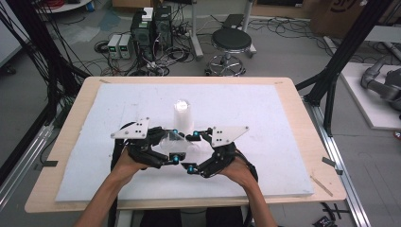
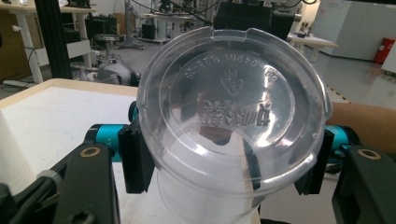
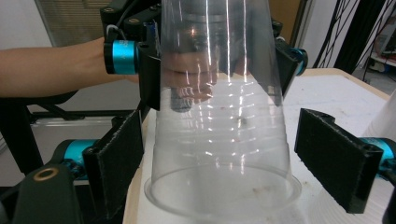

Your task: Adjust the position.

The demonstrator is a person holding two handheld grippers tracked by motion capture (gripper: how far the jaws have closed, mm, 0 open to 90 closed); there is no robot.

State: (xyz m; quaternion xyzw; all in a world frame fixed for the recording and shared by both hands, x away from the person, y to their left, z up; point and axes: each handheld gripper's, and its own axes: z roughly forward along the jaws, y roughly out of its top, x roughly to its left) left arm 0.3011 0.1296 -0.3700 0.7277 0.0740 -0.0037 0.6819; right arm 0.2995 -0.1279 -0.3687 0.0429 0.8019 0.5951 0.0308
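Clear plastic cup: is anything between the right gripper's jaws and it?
Nothing visible. In the right gripper view the clear plastic cup sits between the right gripper's open jaws, with bare gaps on both sides. The left gripper already clamps the cup nearer its base.
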